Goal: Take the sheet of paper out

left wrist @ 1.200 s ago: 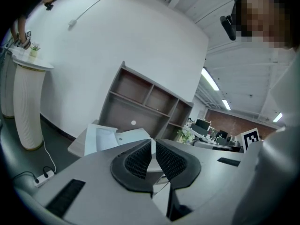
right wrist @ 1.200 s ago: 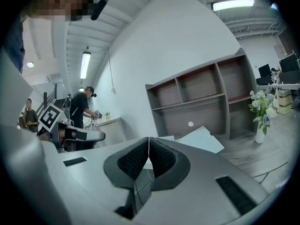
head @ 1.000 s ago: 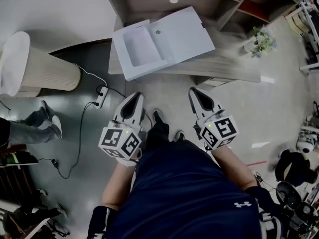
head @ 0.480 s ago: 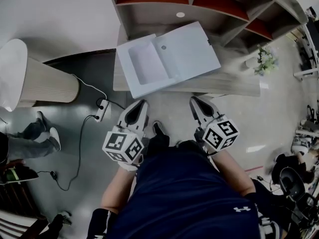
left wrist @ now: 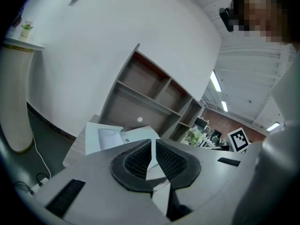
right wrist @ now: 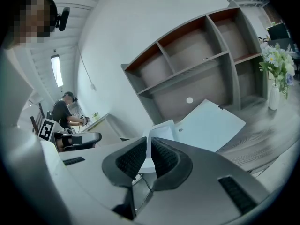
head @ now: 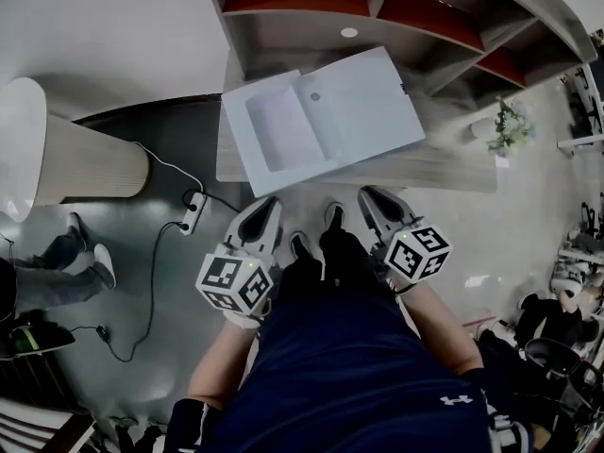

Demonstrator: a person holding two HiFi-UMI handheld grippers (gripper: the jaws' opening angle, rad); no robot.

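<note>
The left gripper (head: 267,202) was clenched on nothing, just short of the wooden desk (head: 453,166). On the desk lay the open white case (head: 363,102), and the sheet of paper could not be told apart inside it. The right gripper (head: 370,194) was likewise clenched and empty.

Both grippers have moved in on the desk (head: 444,163): left gripper (head: 268,206) and right gripper (head: 371,196) now sit with their tips just short of its front edge, near the white case (head: 321,116), where a second ago they hung further back over the floor. Person stepped forward too (one shoe (head: 333,217) now planted between the two grippers), and the shelf unit (head: 311,26) behind the desk fills more of the head view
</note>
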